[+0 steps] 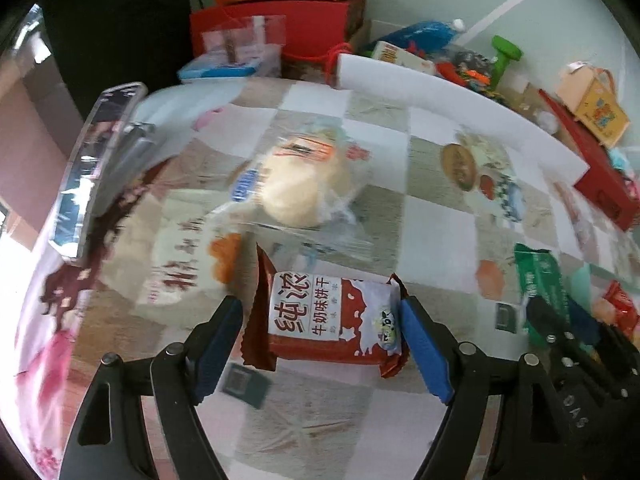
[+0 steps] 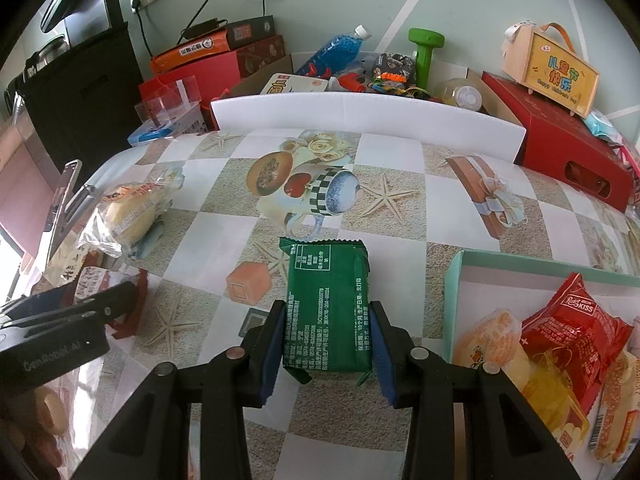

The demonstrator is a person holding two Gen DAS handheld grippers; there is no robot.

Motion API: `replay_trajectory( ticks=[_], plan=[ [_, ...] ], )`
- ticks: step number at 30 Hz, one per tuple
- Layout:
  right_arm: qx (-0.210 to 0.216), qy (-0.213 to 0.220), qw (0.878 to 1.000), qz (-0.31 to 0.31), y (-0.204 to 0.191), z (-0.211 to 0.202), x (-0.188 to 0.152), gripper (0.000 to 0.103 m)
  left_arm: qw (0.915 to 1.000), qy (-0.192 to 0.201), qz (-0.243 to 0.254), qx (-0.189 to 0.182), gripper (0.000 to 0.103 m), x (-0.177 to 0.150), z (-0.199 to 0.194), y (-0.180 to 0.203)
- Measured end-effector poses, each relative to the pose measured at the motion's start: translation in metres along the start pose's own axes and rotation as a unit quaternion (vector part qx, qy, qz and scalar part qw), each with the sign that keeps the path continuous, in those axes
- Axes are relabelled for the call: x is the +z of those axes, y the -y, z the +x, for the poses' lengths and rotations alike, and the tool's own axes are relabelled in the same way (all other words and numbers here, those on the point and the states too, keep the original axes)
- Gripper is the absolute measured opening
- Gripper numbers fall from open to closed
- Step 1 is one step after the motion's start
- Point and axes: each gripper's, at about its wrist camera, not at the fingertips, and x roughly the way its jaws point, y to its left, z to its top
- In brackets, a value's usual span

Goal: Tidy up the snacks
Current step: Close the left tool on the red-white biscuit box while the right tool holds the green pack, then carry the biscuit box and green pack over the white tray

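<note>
My left gripper [image 1: 320,328] is open around a red-and-white milk biscuit pack [image 1: 332,320] on the table; its right pad touches the pack, its left pad stands a little off. My right gripper [image 2: 326,340] is shut on a green snack pack [image 2: 328,304], pads against both sides. A bagged bun [image 1: 300,184] lies beyond the biscuit pack and shows at left in the right wrist view [image 2: 128,212]. A teal tray [image 2: 456,280] at the right holds a red Kiss pack [image 2: 572,332] and yellow snack packs [image 2: 492,344].
A white foam board [image 2: 360,116] stands along the table's far edge, with boxes, a blue bottle [image 2: 340,48] and a green dumbbell [image 2: 424,52] behind it. A red box [image 2: 560,148] sits far right. A phone on a stand [image 1: 100,160] is at the left edge.
</note>
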Motion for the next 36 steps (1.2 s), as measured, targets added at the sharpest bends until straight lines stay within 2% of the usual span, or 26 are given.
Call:
replay_trajectory(
  ticks=[7,9,11,12,22,31,36],
  plan=[
    [-0.001,0.0,1.0,-0.002,0.0,0.0,0.0,0.042,0.9999,-0.002,0.012,-0.008,0.08,-0.001,0.007,0.011],
    [-0.001,0.0,1.0,-0.002,0.0,0.0,0.0,0.042,0.9998,0.0,0.015,-0.01,0.077,-0.001,0.006,0.013],
    [-0.001,0.0,1.0,-0.002,0.0,0.001,0.0,0.042,0.9996,0.004,0.018,-0.02,0.063,0.0,0.005,0.014],
    [-0.001,0.0,1.0,-0.002,0.0,0.001,0.0,0.042,0.9995,0.005,0.018,-0.026,0.061,0.0,0.004,0.016],
    [-0.003,0.004,1.0,-0.007,-0.002,-0.007,0.0,0.042,0.9992,0.009,0.021,-0.032,0.059,-0.001,-0.001,0.017],
    [-0.011,0.019,1.0,-0.003,0.002,-0.037,0.0,0.042,0.9986,0.019,0.024,-0.043,0.059,-0.006,-0.02,0.021],
    [-0.017,0.03,0.999,-0.005,0.003,-0.057,0.0,0.042,0.9978,0.038,0.028,-0.047,0.059,-0.007,-0.039,0.023]
  ],
)
